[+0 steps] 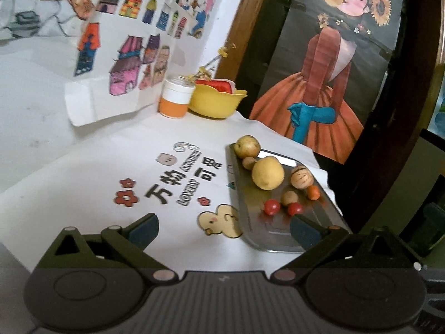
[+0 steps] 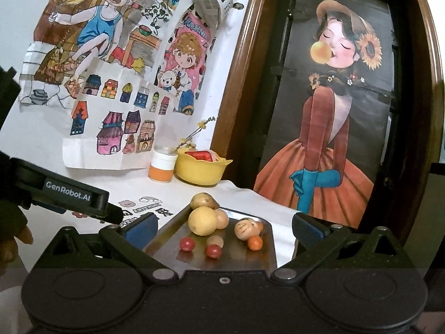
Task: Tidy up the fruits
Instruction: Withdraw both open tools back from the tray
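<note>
The right hand-held gripper [image 2: 222, 226], jaws wide and empty, faces the fruits [image 2: 202, 220] on the tray [image 2: 167, 236] dead ahead; the left hand-held gripper [image 1: 222, 226], also open, sits leftward.

My right fingertip [image 1: 301, 229] covers the near corner of the metal tray [image 1: 247, 211] in the left wrist view. In the right wrist view, the gripper body hides the tray's near edge. The brown potato [image 2: 202, 199] is half hidden behind the yellow fruit [image 2: 202, 220]. A small tan ball [image 2: 215, 241] sits partly behind a red cherry tomato [image 2: 213, 250]. The red item in the yellow bowl [image 2: 198, 173] is too blurred to identify. My hand [image 2: 12, 239] is cut off at the left edge.
</note>
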